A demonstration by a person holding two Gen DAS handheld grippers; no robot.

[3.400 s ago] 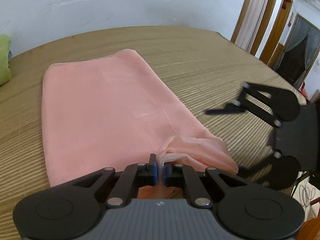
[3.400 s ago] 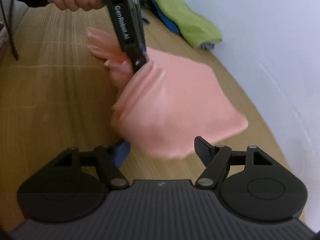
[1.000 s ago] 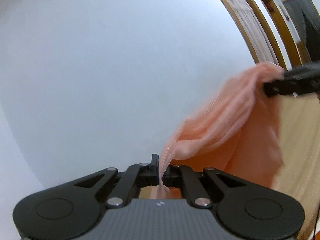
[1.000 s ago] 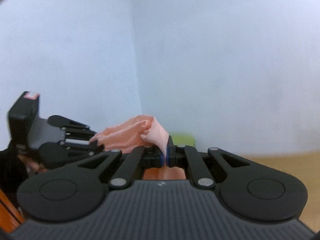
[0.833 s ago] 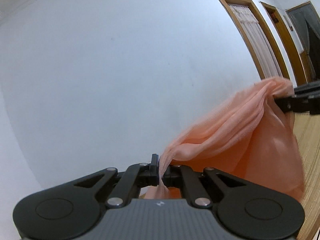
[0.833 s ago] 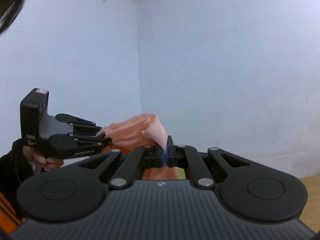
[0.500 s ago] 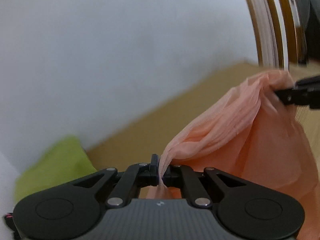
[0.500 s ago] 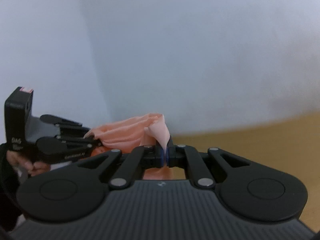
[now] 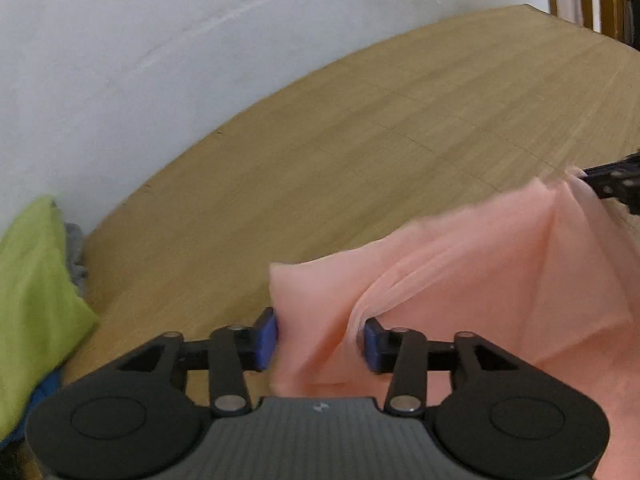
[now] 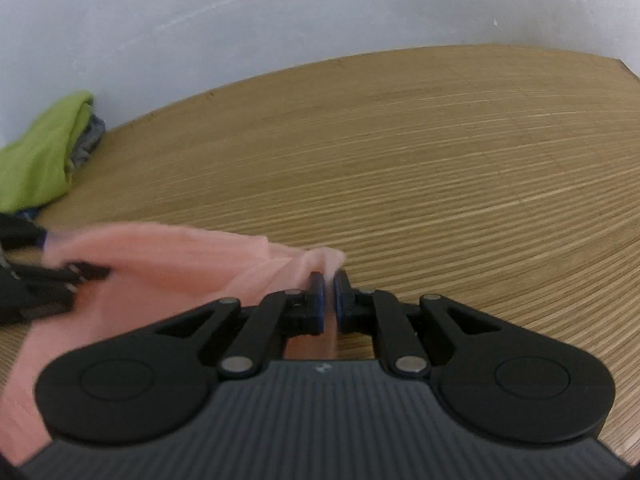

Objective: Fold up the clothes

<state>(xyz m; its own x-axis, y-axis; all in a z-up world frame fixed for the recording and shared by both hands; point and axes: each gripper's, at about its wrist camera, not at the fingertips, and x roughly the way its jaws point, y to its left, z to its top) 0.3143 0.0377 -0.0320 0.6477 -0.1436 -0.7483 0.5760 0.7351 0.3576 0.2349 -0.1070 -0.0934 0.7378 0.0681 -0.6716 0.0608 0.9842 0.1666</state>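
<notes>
Left wrist view: wide tan woven-mat worktop [image 9: 400, 128] against a white wall [image 9: 140, 40], pink garment [image 9: 480, 280] spread over its near right part, green folded clothes [image 9: 32, 292] piled at the far left by the wall. Left gripper [image 9: 318, 338] has its jaws spread wide, pink cloth loose between the blue pads, not pinched. Right wrist view: right gripper [image 10: 329, 300] has jaws nearly closed on a bunched corner of the garment [image 10: 160, 264], which trails left toward the other gripper; cloth blurred.
</notes>
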